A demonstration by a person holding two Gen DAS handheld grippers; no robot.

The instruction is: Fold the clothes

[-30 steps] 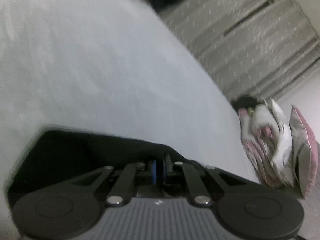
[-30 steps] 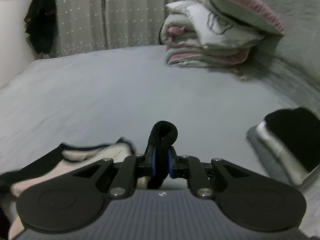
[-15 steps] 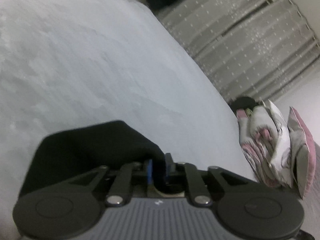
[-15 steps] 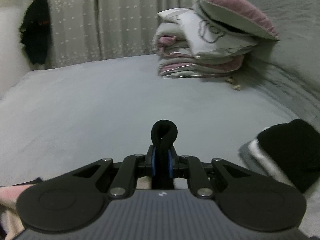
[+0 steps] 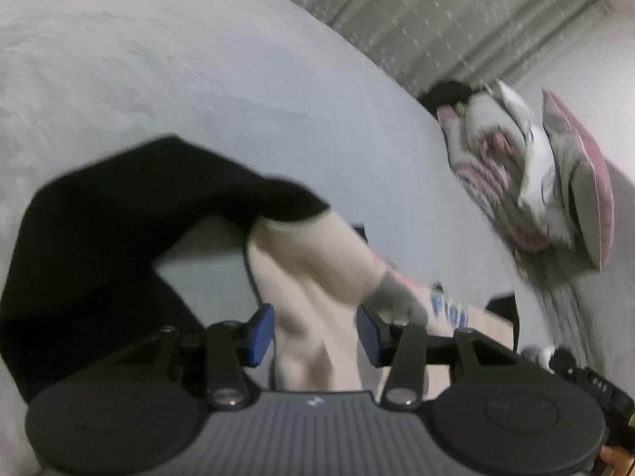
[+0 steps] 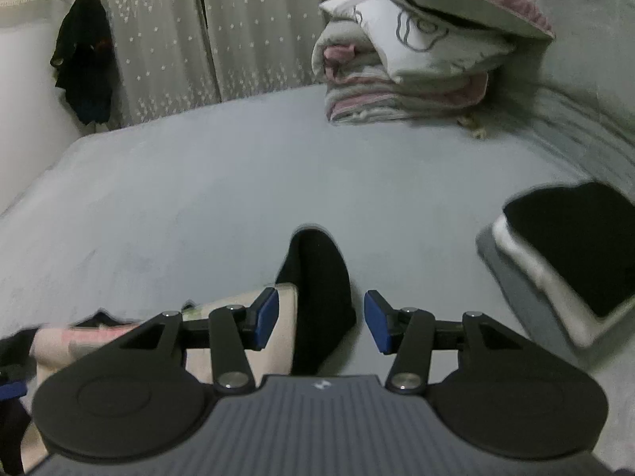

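You have a cream and black garment [image 5: 309, 261] lying crumpled on the grey bed [image 5: 198, 79]. Its black sleeve [image 5: 119, 214] bends across the sheet, and blurred pink and blue print marks the cream body. From the right, another black sleeve [image 6: 317, 297] lies beside the cream fabric.

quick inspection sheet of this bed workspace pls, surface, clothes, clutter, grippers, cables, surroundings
surface: grey bed sheet, mostly smooth
job's things: black and cream garment lying loose by both grippers; folded clothes stack at right
clutter: bedding pile with a pillow on top
grippers: left hand-held gripper open; right hand-held gripper open, nothing clamped
cables: nothing seen
surroundings: star-patterned curtain; dark clothing hanging at left
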